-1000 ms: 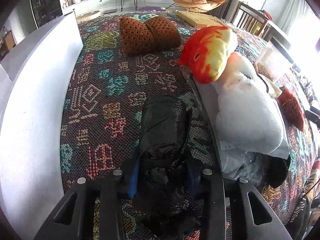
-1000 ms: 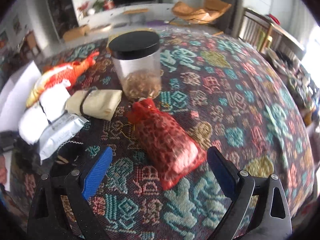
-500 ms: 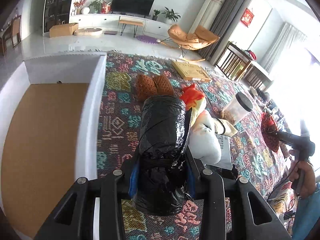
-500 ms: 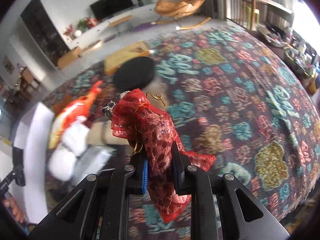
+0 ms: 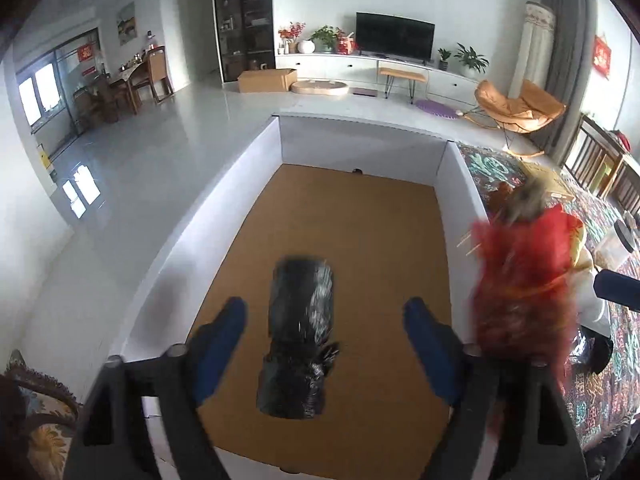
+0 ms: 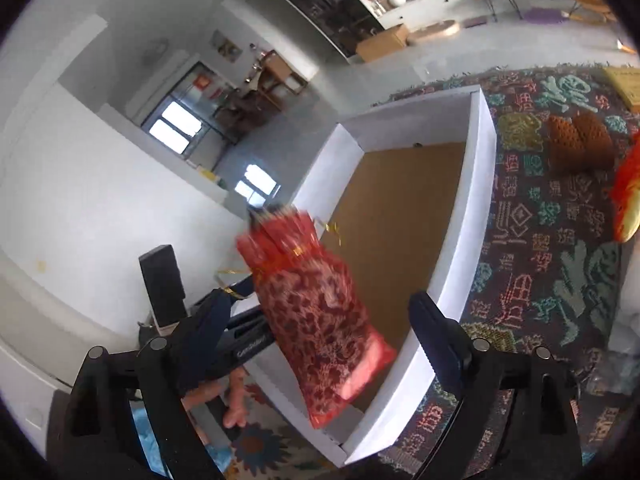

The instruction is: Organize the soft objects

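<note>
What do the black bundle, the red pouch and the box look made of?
Black bundle: thin glossy plastic film, crinkled with glints. Red pouch: sheer patterned fabric, likely organza, with gold cord. Box: smooth matte white walls, brown floor, probably cardboard.

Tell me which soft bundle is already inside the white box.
The black plastic-wrapped bundle, on the box's brown floor. The red mesh pouch is blurred at its rim.

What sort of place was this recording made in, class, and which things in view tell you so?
Most likely a home living room. A television stands on a long white media cabinet with potted plants, an orange lounge chair sits on the glossy floor, and a dining table with chairs stands near the window.
</note>
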`<action>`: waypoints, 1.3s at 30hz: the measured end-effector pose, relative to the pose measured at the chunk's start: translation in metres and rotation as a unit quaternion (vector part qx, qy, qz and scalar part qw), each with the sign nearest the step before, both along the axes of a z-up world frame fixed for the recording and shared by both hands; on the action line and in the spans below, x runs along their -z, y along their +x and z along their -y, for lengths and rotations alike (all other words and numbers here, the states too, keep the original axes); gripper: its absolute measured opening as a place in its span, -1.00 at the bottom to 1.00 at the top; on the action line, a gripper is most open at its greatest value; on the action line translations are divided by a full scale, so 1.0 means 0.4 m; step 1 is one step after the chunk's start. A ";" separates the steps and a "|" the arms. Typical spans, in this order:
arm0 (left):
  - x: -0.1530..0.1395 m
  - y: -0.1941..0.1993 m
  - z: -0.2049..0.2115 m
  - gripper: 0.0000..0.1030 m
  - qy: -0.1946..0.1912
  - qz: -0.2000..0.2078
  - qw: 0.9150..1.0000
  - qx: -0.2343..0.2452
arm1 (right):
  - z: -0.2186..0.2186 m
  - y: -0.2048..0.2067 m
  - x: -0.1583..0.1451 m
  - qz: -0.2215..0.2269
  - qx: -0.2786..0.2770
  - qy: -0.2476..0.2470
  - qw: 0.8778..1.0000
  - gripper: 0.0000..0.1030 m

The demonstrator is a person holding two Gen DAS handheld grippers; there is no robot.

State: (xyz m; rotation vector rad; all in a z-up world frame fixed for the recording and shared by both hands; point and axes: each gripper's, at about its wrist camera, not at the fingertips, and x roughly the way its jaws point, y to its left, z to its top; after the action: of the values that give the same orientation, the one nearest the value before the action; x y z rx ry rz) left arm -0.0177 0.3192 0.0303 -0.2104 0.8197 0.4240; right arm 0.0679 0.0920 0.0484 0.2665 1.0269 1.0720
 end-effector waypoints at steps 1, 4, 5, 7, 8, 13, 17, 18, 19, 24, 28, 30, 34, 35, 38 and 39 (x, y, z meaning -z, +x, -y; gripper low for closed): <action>-0.001 -0.009 0.000 0.84 0.002 0.012 1.000 -0.004 | 0.021 0.013 0.014 0.014 0.013 -0.011 1.000 0.78; -0.001 -0.008 0.028 0.86 0.005 0.034 0.999 0.005 | 0.157 0.025 0.050 0.081 0.090 -0.055 0.991 0.78; -0.003 -0.004 0.046 0.86 0.000 0.042 0.999 0.013 | 0.217 0.023 0.060 0.107 0.127 -0.074 0.983 0.78; -0.013 0.006 0.097 0.86 -0.021 0.056 0.997 0.043 | 0.345 0.036 0.091 0.152 0.209 -0.115 0.959 0.78; -0.018 0.009 0.134 0.86 -0.033 0.065 0.995 0.066 | 0.413 0.039 0.110 0.166 0.252 -0.137 0.943 0.78; -0.031 0.021 0.405 0.90 -0.073 0.075 0.969 0.222 | 0.694 0.083 0.239 0.146 0.423 -0.278 0.850 0.78; 0.070 0.051 0.600 1.00 -0.091 0.018 0.948 0.306 | 0.798 0.096 0.307 0.111 0.463 -0.332 0.814 0.78; 0.114 0.057 0.639 1.00 -0.085 -0.003 0.945 0.317 | 0.805 0.099 0.310 0.100 0.468 -0.328 0.814 0.78; 0.159 0.056 0.671 1.00 -0.075 -0.027 0.943 0.323 | 0.804 0.097 0.304 0.105 0.467 -0.324 0.816 0.78; 0.330 0.092 0.716 1.00 -0.031 -0.108 0.946 0.303 | 0.747 0.098 0.317 0.140 0.439 -0.379 0.802 0.78; 0.334 0.161 0.722 1.00 -0.015 -0.098 0.954 0.283 | 0.723 0.085 0.332 0.149 0.420 -0.408 0.797 0.78; 0.333 0.209 0.716 1.00 -0.014 -0.096 0.959 0.265 | 0.724 0.093 0.339 0.140 0.416 -0.414 0.797 0.78; 0.334 0.293 0.704 1.00 -0.014 -0.084 0.967 0.239 | 0.773 0.100 0.347 0.105 0.436 -0.386 0.806 0.78; 0.335 0.312 0.709 1.00 -0.011 -0.081 0.967 0.241 | 0.793 0.100 0.346 0.095 0.448 -0.373 0.807 0.78; 0.335 0.352 0.709 1.00 -0.010 -0.070 0.967 0.245 | 0.842 0.104 0.355 0.057 0.479 -0.341 0.807 0.78; 0.335 0.354 0.701 1.00 -0.010 -0.066 0.967 0.245 | 0.856 0.109 0.362 0.043 0.485 -0.334 0.807 0.78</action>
State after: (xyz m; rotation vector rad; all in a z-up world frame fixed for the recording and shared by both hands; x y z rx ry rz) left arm 0.1238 0.0386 -0.1037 0.0070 0.9733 -0.0370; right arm 0.1114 -0.2503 -0.0964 0.1229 0.9343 -0.2320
